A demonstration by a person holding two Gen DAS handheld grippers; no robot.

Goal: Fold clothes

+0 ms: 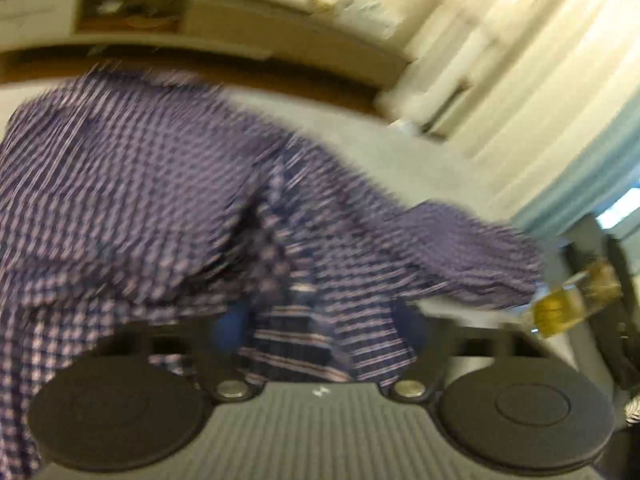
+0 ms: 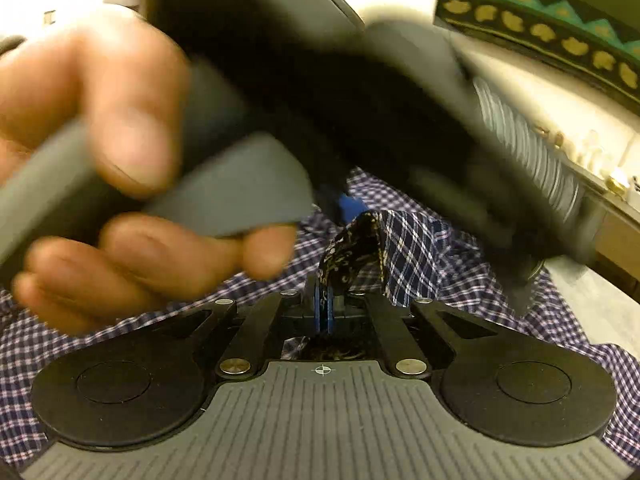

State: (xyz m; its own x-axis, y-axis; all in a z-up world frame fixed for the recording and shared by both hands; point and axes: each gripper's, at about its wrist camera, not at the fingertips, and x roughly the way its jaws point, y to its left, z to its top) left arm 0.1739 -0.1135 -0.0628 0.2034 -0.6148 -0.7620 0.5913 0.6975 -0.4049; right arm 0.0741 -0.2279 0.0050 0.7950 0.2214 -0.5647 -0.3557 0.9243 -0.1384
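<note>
A blue-and-white checked shirt (image 1: 140,184) lies bunched over a grey surface (image 1: 400,152) and drapes over my left gripper (image 1: 316,320). Its fingers stand apart; one blue pad (image 1: 230,328) shows at the left, and a striped fold of shirt hangs between them. The picture is blurred. In the right wrist view my right gripper (image 2: 324,300) is shut on a fold of the shirt (image 2: 416,252), where a dark patterned lining (image 2: 356,240) sticks up. A person's hand (image 2: 120,140) holds the left gripper's dark body (image 2: 360,100) just above it.
A long low shelf unit (image 1: 180,12) runs along the back, with pale curtains (image 1: 500,60) to its right. A yellowish clear object (image 1: 568,300) sits at the right edge. A teal and gold patterned cloth (image 2: 540,28) hangs at upper right, above a ledge with small items (image 2: 592,152).
</note>
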